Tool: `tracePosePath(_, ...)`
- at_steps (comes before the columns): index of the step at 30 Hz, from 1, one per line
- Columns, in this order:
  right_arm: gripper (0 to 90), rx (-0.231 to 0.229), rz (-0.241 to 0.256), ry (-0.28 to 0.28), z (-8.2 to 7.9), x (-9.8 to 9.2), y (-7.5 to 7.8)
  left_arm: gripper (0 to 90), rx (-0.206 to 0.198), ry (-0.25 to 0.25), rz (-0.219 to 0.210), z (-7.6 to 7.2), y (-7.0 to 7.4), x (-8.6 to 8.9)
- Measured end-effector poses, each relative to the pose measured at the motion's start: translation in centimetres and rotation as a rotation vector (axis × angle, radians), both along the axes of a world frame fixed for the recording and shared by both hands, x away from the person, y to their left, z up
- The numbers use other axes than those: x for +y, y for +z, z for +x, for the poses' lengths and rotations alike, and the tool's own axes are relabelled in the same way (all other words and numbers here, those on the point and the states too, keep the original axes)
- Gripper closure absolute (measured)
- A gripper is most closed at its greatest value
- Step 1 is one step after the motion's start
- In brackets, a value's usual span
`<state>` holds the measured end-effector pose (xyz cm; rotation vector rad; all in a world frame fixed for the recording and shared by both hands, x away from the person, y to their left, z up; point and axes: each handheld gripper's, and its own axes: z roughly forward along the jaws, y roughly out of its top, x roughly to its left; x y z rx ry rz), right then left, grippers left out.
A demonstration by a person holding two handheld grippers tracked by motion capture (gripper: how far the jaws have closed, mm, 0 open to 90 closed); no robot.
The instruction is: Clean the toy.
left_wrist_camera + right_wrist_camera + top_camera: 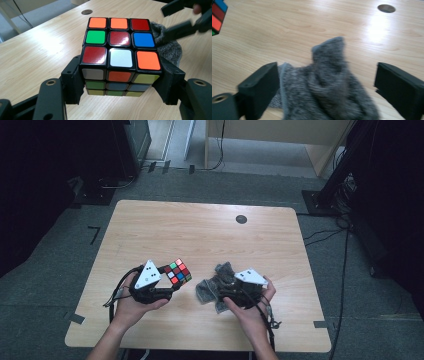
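Left gripper [120,85]: my jaws are clamped on the 2 side faces of the cube [120,52], which sits at the centre of the left gripper view, held off the table [210,235].

Right gripper [327,87]: my jaws stand wide apart, with the grey sock [324,92] bunched between them; neither pad presses it, so I grip nothing yet.

Where the cube is: lower left of centre in the high view [178,271], just ahead of my left gripper [162,282].

Where the sock is: lower centre of the high view [215,285], crumpled on the wood under my right gripper [227,287].

Key relation: the sock lies directly between and ahead of my right jaws, its raised fold pointing up the frame, away from me; in the left gripper view it shows just behind the cube, at the right [167,42]. The right gripper is plainly the nearer one to it.

Next move, as I judge it: closing the right jaws on the bunched fold.

Count: 1 cube, 1 sock, 2 grippers, 1 round hole [241,219] in the table top.
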<state>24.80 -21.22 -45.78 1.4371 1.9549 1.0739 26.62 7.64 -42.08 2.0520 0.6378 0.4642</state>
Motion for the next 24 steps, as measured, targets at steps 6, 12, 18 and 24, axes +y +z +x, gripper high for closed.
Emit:
tracePosePath(6,8.6,0.040,-0.096,-0.035,0.7,2.0,-3.0,34.3,0.006,-0.014,0.010,-0.1,-0.3,-0.4)
tracePosePath(12,17.9,0.100,-0.198,-0.007,1.0,1.7,-5.4,34.3,0.014,-0.022,0.009,-0.2,-0.4,-0.6)
tracePosePath(18,48.6,0.094,-0.150,0.008,1.1,0.6,-5.7,34.2,0.018,-0.033,0.007,-0.2,-0.4,-0.7)
tracePosePath(24,71.5,0.052,-0.058,0.016,0.8,-1.3,-4.1,34.3,0.017,-0.053,0.027,-0.4,-0.8,-1.4)
